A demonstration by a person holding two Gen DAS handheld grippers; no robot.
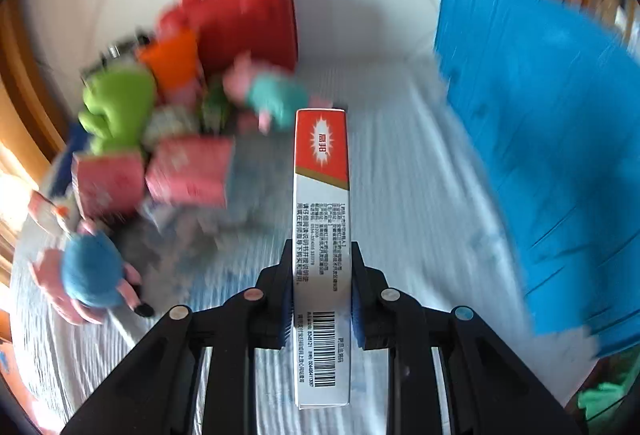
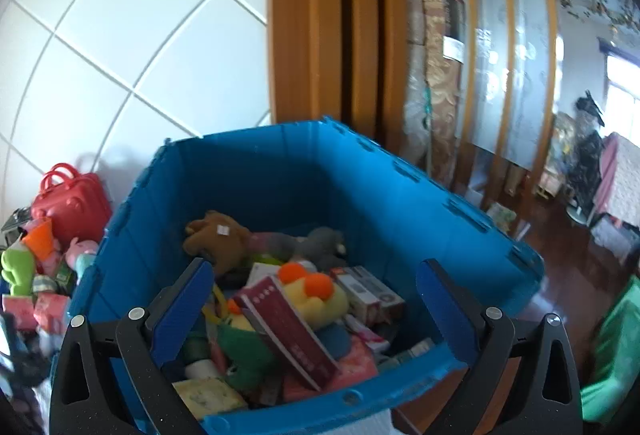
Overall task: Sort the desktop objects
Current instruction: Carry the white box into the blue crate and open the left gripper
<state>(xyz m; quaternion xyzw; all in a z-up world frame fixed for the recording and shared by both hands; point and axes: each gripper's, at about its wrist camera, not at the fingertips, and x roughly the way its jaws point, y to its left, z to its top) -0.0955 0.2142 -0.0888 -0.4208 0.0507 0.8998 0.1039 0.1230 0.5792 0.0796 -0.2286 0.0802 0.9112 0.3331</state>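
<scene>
Currently mid-carry. Left tool (image 1: 320,275) pinching a slim white-and-red carton (image 1: 322,235) across its narrow faces, pads on both sides, barcode end nearest the camera, red end pointing forward. Carton lifted clear of the striped cloth on the worktop (image 1: 400,155). Background heavily blurred in the left wrist view, so exact clearance not readable.

Right tool (image 2: 314,303) spread wide, nothing between the pads, hovering over the near rim of the blue crate (image 2: 360,175). Crate already well filled: brown plush, yellow plush with orange knobs, maroon box (image 2: 292,327), several small cartons.

Unsorted pile to the left of the crate: red handbag (image 1: 244,23), green plush (image 1: 116,107), pink boxes (image 1: 188,171), blue-and-pink plush (image 1: 90,275).

Judged step: transfer of the carton rightward into the crate.

Notes for doing it well:
- Keep grip firm; carton long and held near one end, so likely to pivot if swung fast.
- Raise above the crate wall before crossing; wall stands tall at the right of the left wrist view.
- Keep well apart from the right tool, or move that one aside first.
- Release low over a gap among the contents, ideally flat beside the other cartons, so no bounce-out.
- Open only once the whole carton is inside the rim.
</scene>
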